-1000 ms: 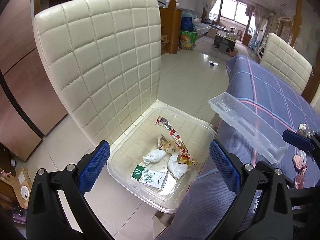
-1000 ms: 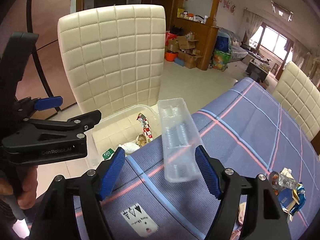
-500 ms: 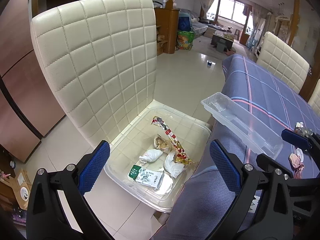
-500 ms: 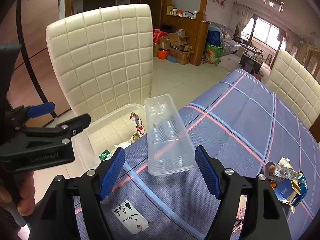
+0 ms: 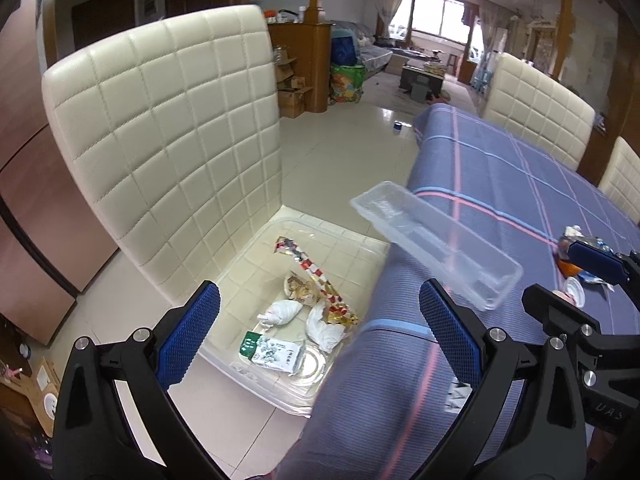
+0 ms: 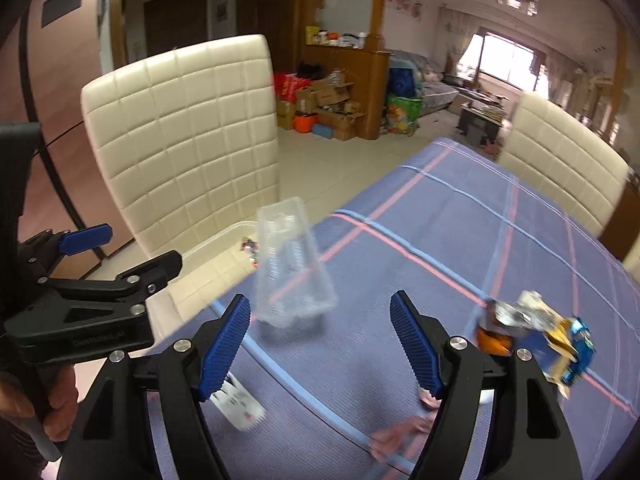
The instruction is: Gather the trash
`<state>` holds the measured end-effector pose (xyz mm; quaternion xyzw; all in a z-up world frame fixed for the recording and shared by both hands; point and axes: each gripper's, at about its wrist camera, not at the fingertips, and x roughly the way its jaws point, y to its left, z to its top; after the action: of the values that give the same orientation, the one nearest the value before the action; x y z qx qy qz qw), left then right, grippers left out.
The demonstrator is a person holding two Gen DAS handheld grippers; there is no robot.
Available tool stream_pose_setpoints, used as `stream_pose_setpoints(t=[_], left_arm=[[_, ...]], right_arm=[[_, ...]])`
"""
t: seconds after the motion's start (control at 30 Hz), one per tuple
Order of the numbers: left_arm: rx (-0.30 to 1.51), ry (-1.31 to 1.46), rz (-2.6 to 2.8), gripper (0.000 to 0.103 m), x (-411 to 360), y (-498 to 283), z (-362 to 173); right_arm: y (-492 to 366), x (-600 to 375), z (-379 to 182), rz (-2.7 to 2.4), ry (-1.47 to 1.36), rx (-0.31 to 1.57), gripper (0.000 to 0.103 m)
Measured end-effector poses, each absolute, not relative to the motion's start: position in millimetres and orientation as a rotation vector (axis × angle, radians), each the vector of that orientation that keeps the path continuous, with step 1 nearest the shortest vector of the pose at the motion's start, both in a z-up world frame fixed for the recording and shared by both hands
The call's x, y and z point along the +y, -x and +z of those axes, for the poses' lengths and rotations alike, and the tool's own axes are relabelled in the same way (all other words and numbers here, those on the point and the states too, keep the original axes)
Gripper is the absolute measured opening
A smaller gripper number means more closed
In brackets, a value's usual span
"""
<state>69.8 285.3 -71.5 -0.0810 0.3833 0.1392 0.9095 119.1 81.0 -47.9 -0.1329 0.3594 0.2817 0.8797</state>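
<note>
Clear plastic is what the next piece of trash is made of: a long, shallow tray [image 6: 291, 268] that lies at the edge of the blue plaid surface [image 6: 460, 240], with its far end overhanging that edge above the clear bin [image 5: 280, 384] on the cream chair [image 5: 168, 152].

Seen along the right gripper [image 6: 320, 344], the tray is placed just ahead of the fingers and slightly toward the left finger [image 6: 224, 344]. Its long axis runs away from the fingers, nearly in line with the direction in which they point, so its 2 long walls face the 2 pads. The right fingers are spread wide and nothing is held between them; no contact with the tray is seen.

Seen along the left gripper [image 5: 320, 336], the tray [image 5: 436, 252] is placed ahead and beyond the right finger [image 5: 448, 336], lying slantwise, while the bin with its crumpled wrappers [image 5: 312, 304] is framed between the 2 fingers. These fingers are also wide apart and empty.

The right gripper is judged the nearer and better aligned of the 2. A short advance with a slight shift left would be needed before the walls could be pinched across the narrow width. More wrappers [image 6: 532, 332] are left on the surface, off past the right finger.
</note>
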Motion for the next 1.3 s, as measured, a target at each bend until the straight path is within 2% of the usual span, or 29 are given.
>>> stream_pose_setpoints(t=[0.07, 0.13, 0.2, 0.3, 0.6, 0.9, 1.0, 1.07, 1.13, 1.23, 1.3], left_arm=[[0.782, 0.150, 0.248, 0.098, 268.5, -69.5, -66.8], [0.777, 0.138, 0.207, 0.098, 251.2, -69.0, -62.9], [0.771, 0.115, 0.163, 0.098, 230.3, -69.9, -58.8], [0.759, 0.079, 0.092, 0.098, 194.9, -71.5, -53.9], [0.803, -0.026, -0.093, 0.097, 100.2, -86.2, -63.8], [0.915, -0.033, -0.085, 0.085, 80.2, -120.4, -94.3], [0.947, -0.013, -0.089, 0.074, 85.8, -123.9, -102.2], [0.975, 0.008, -0.108, 0.045, 88.9, -128.2, -108.4], [0.966, -0.002, -0.118, 0.027, 89.0, -127.3, -108.5], [0.967, 0.017, -0.143, 0.020, 91.4, -125.2, -108.1], [0.955, 0.014, -0.147, 0.019, 91.5, -121.4, -106.6]], right_arm=[[-118.3, 61.9, -45.4, 0.549, 0.254, 0.749, 0.069], [-118.7, 42.2, -45.4, 0.492, 0.249, 0.753, 0.062], [-120.5, 21.6, -47.4, 0.441, 0.239, 0.768, 0.043], [-125.5, -17.4, -55.8, 0.381, 0.198, 0.817, 0.036], [-127.6, -91.6, -69.6, 0.298, 0.131, 0.852, 0.035], [-150.8, -111.3, -78.1, 0.352, 0.087, 0.883, 0.035], [-154.2, -103.8, -80.0, 0.389, 0.100, 0.886, 0.035], [-155.5, -95.8, -81.1, 0.410, 0.116, 0.882, 0.035], [-156.5, -91.5, -82.3, 0.428, 0.114, 0.885, 0.035], [-156.8, -87.1, -83.5, 0.447, 0.109, 0.888, 0.035], [-154.7, -84.6, -84.2, 0.460, 0.108, 0.889, 0.035]])
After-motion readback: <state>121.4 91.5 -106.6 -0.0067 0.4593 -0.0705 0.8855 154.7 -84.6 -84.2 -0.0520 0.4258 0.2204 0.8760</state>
